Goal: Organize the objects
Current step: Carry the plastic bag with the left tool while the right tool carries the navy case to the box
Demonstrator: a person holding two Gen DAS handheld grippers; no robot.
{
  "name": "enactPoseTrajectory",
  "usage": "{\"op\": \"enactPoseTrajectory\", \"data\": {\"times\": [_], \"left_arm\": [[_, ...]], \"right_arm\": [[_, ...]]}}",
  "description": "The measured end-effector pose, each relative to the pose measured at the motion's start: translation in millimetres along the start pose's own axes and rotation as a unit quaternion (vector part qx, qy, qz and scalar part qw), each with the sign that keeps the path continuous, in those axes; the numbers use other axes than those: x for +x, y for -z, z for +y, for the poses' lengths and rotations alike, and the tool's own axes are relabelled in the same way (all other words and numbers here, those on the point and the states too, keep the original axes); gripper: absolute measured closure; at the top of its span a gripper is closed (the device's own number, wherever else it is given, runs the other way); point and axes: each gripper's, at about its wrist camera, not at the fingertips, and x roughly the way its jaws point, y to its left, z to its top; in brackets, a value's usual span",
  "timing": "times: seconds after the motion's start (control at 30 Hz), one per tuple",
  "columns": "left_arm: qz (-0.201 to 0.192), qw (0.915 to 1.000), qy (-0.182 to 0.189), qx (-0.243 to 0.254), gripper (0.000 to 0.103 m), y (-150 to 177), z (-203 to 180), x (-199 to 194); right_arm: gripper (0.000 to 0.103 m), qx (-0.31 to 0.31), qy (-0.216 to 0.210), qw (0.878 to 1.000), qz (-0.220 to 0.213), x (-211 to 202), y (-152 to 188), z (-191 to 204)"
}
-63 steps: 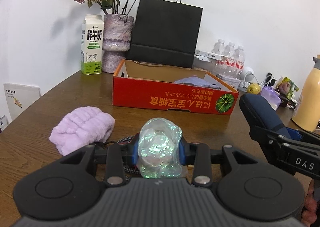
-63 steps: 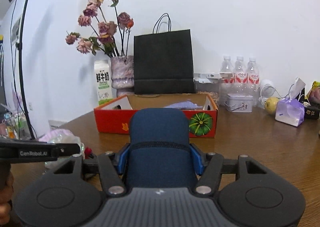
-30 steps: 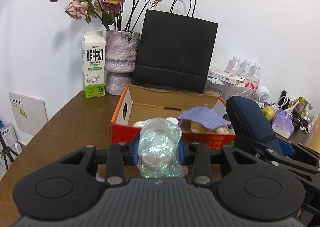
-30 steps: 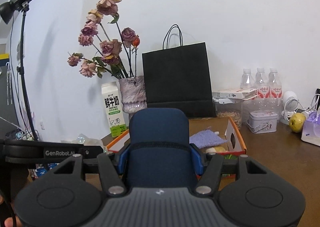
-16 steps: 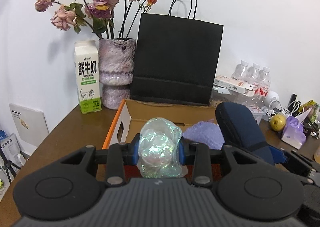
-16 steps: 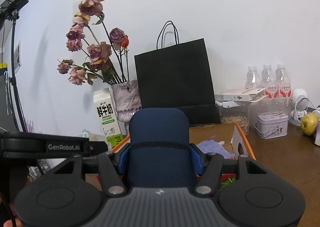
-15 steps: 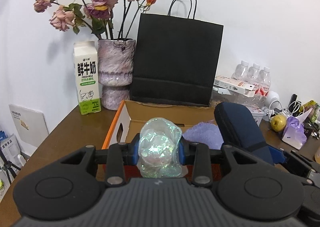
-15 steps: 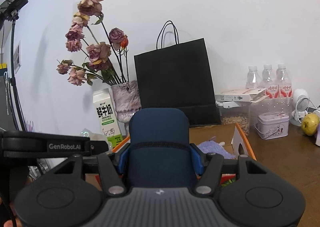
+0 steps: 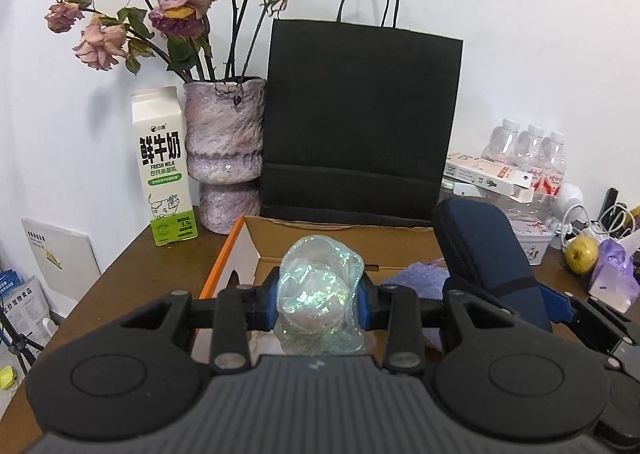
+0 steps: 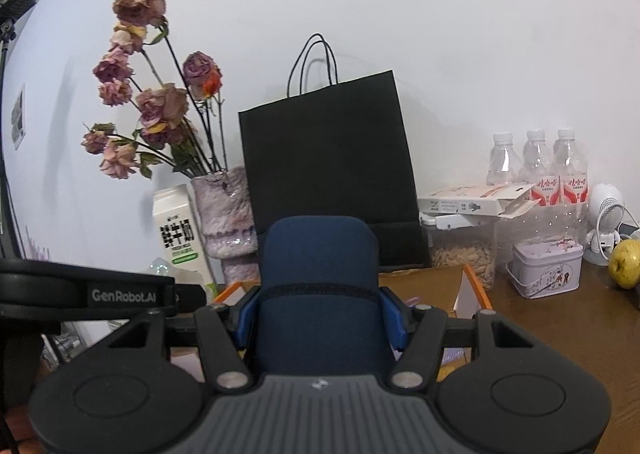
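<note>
White wall and a brown worktop (image 9: 132, 270) filled the background, with a black paper bag (image 9: 360, 121) standing at centre frame behind an open cardboard box (image 9: 244, 250). Inside the box a purple cloth (image 9: 420, 278) already lay, so part of the sorting looked done. At lower right of the left view, the right gripper (image 10: 320, 318) was clamped on a navy case (image 10: 320, 294) held above the box. At lower centre, the left gripper (image 9: 320, 294) squeezed an iridescent wrapped bundle (image 9: 320, 294), also over the box. Both items apparently awaited placing inside.
</note>
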Motion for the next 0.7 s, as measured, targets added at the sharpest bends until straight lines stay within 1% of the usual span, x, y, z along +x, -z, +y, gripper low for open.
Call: {"op": "enactPoseTrajectory", "data": {"times": [0.37,0.6,0.7], "left_arm": [[0.014,0.9996,-0.023,0.005,0.067,-17,-11,43],[0.027,0.9989,-0.038,-0.001,0.067,-21,-10,73],[0.032,0.9985,-0.044,-0.003,0.065,-21,-10,82]], "right_arm": [[0.044,-0.021,0.021,1.0,0.008,37,0,-9],[0.043,-0.029,0.037,0.999,0.017,59,0,-16],[0.043,-0.03,0.04,0.998,0.026,65,1,-17]]}}
